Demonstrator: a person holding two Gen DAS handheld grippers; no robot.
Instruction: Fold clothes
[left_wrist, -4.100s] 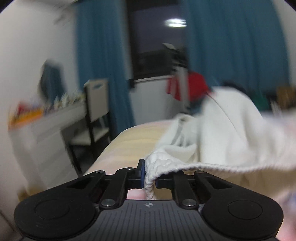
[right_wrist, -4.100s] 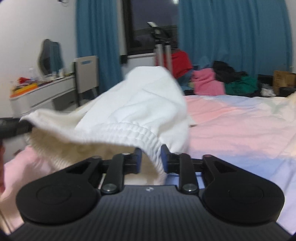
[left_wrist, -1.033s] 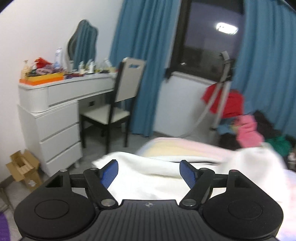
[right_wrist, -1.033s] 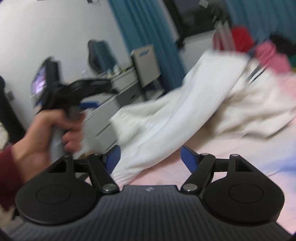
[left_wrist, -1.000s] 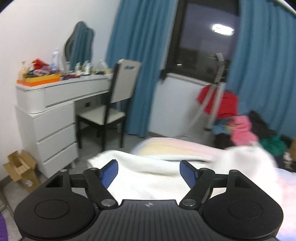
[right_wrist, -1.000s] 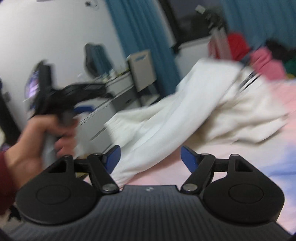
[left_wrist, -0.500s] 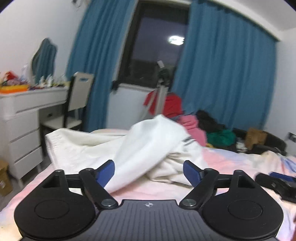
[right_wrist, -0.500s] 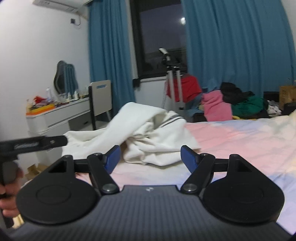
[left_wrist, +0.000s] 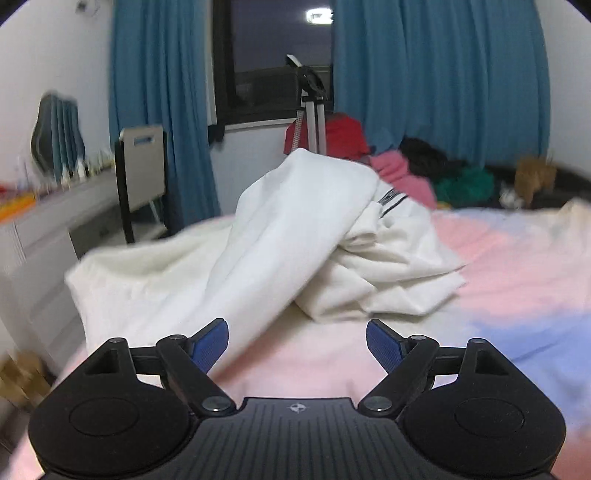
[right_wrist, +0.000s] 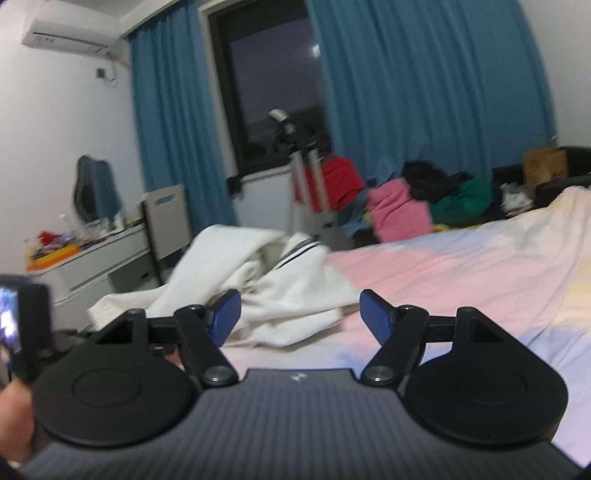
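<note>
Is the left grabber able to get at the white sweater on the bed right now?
Probably yes. The left gripper is open and empty, and the white sweater lies loose on the bed straight ahead. Its nearest fold reaches almost to the left blue pad, and nothing stands between them.

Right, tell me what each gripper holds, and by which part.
Nothing is held. The left gripper and right gripper are both open, and the white garment lies loose on the bed.

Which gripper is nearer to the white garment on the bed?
Left. The left gripper is open at the white garment's near edge; the right gripper is open, farther back from it.
</note>
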